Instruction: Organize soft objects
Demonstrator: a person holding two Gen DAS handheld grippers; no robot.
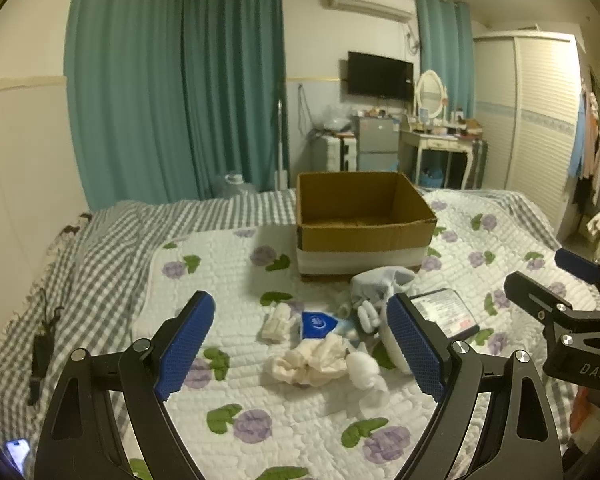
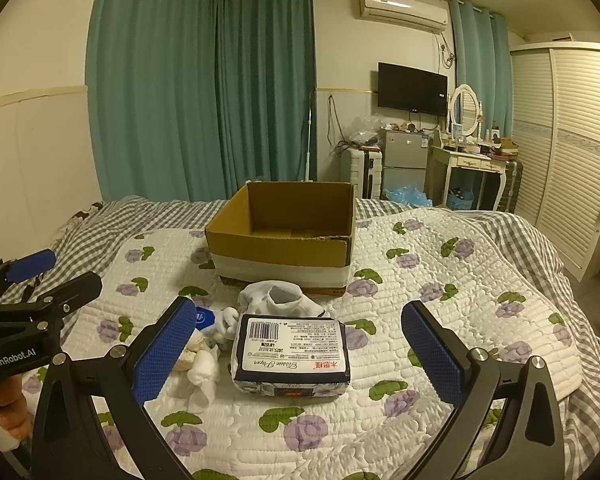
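We see a small heap of soft things lying on a quilted bedspread point(image 2: 420, 240), white with stitched ridges and purple flowers on green leaves. Nearest the right gripper point(image 2: 300, 344) lies a plump rectangular pack of tissue paper point(image 2: 290, 354), glossy plastic wrap, barcode label facing up. Just beyond it, a grey-and-white sock point(image 2: 278, 298) is crumpled, its opening slack. To the left of the pack sit a crumpled cream cloth point(image 1: 310, 362), a white fuzzy bundle point(image 1: 362, 368), a small blue-and-white packet point(image 1: 316, 324) and a pale rolled piece point(image 1: 278, 320), all close together, some touching.

Behind the heap stands an open cardboard box point(image 2: 284, 236), brown, corrugated, with a white band around its base; nothing shows inside it.

Both tongs stand wide apart and hold nothing. The left gripper point(image 1: 300, 344) hovers over the cream cloth; its blue pads point(image 1: 188, 344) are knobbly rubber on black metal arms. The right one frames the tissue pack.

A grey-and-white checked sheet point(image 1: 100, 248) lies under the quilt. Teal curtains point(image 2: 204, 88) hang in heavy folds behind.
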